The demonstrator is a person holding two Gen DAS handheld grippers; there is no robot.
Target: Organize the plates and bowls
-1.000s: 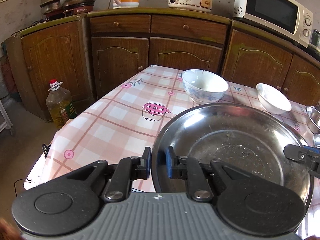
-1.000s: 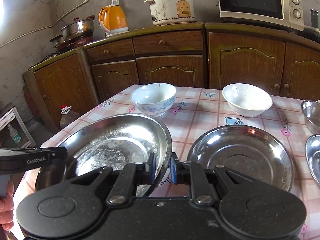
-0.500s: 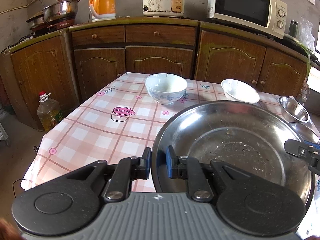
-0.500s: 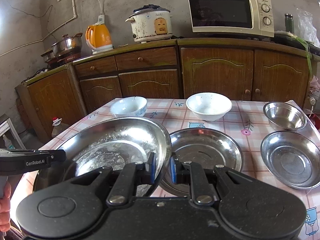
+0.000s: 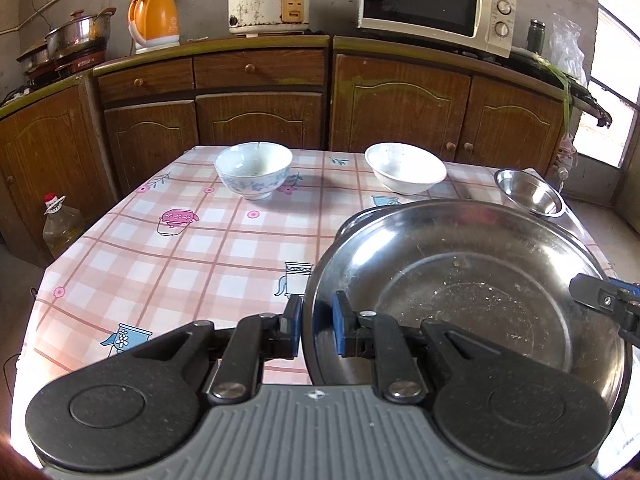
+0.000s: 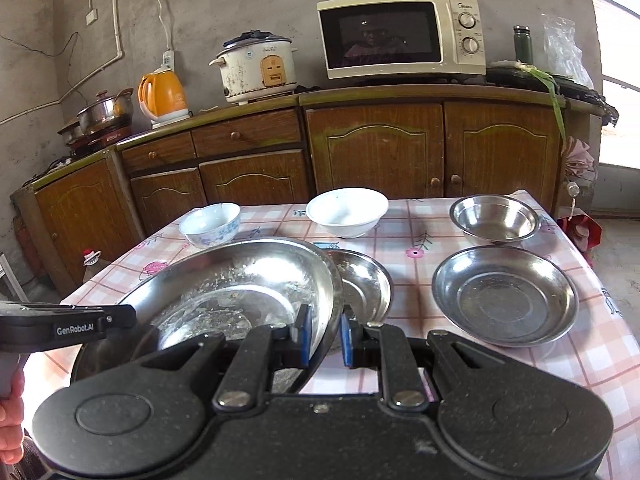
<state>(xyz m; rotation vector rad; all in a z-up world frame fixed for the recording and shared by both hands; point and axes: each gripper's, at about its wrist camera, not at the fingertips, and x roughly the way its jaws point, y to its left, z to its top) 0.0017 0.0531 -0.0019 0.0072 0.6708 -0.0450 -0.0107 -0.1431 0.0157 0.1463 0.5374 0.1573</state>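
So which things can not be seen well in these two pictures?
- Smaller steel plate: both views, mostly hidden behind the large steel plate.
- Left gripper: right wrist view, jaws cut off behind the large plate's rim.
- Oil bottle: right wrist view, mostly hidden by the table.

A microwave [image 6: 402, 36], rice cooker [image 6: 256, 66] and orange kettle [image 6: 163, 94] stand on the wooden cabinets [image 6: 376, 148]. An oil bottle [image 5: 60, 226] sits on the floor.

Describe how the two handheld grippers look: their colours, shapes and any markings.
The left gripper has black linkage arms, round black discs, blue pads and a ribbed grey body. The right gripper is all black with blue pads. White "GenRobot.AI" lettering marks the left gripper's side.
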